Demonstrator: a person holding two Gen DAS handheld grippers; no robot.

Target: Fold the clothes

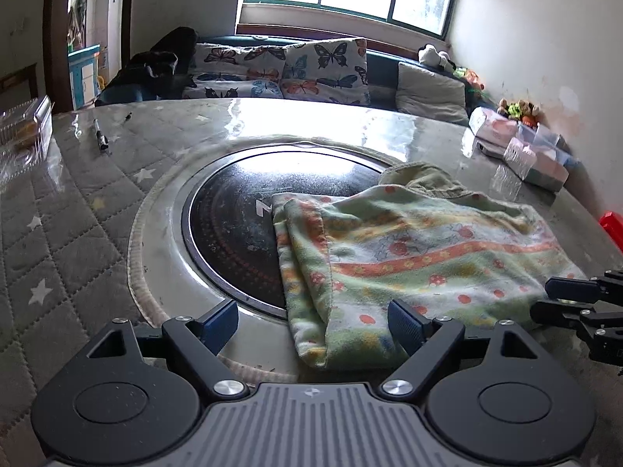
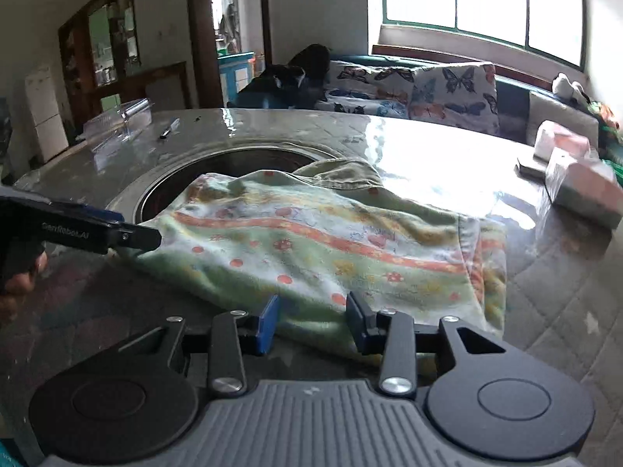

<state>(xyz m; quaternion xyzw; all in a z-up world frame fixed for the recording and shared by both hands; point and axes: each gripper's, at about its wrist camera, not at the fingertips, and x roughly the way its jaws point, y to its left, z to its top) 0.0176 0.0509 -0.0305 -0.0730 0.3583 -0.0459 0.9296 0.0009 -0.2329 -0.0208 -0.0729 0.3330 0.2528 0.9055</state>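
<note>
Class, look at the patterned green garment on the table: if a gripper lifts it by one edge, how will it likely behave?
The garment would probably droop and drape rather than hold shape: it already lies in soft wrinkles and folded layers. It looks light, thin fabric. Pushed, it might slide or bunch, since the table has a glossy clear covering.

Your right gripper (image 2: 311, 325) hangs with its fingers (image 2: 268, 325) spread at the near hem of the patterned garment (image 2: 319, 241) on the worktop (image 2: 428, 148); your left gripper (image 2: 132, 235) touches its left edge.
</note>
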